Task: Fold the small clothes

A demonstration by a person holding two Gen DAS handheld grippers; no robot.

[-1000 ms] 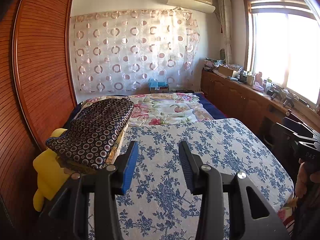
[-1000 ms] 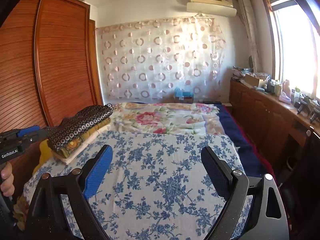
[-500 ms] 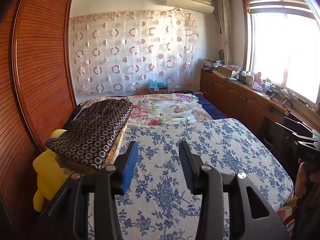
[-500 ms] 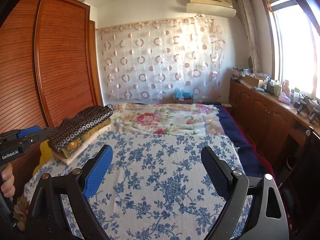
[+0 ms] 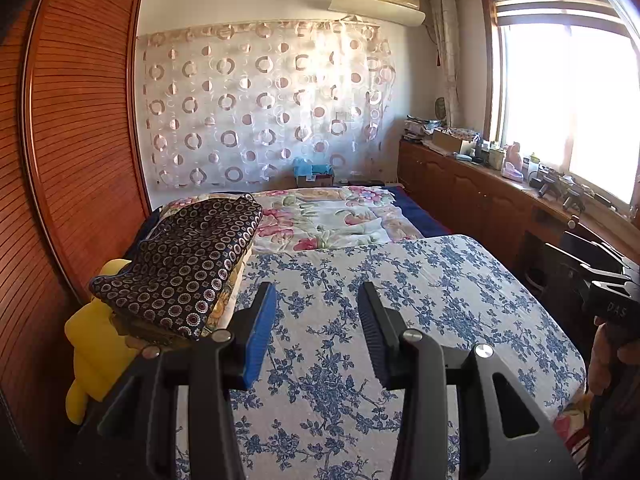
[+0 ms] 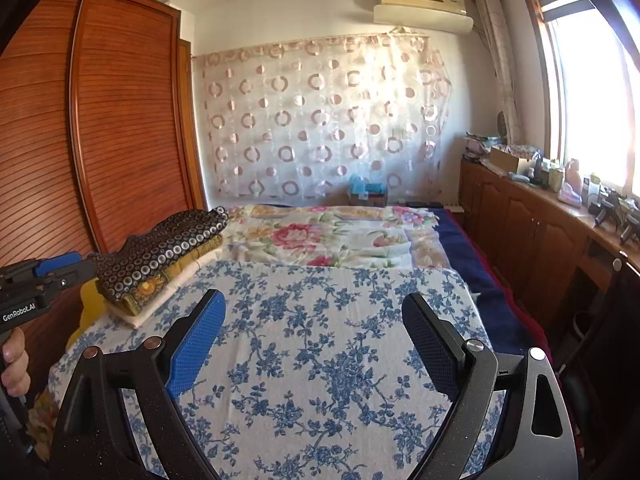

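A stack of folded clothes, topped by a dark garment with a ring pattern, lies at the left edge of the bed; it also shows in the right wrist view. My left gripper is open and empty, held above the blue-flowered cloth, just right of the stack. My right gripper is open wider and empty, above the same cloth. The left gripper's body shows at the left edge of the right wrist view.
A yellow soft toy sits beside the stack against the wooden wardrobe. A flowered quilt covers the far half of the bed. A wooden cabinet with clutter runs along the right under the window.
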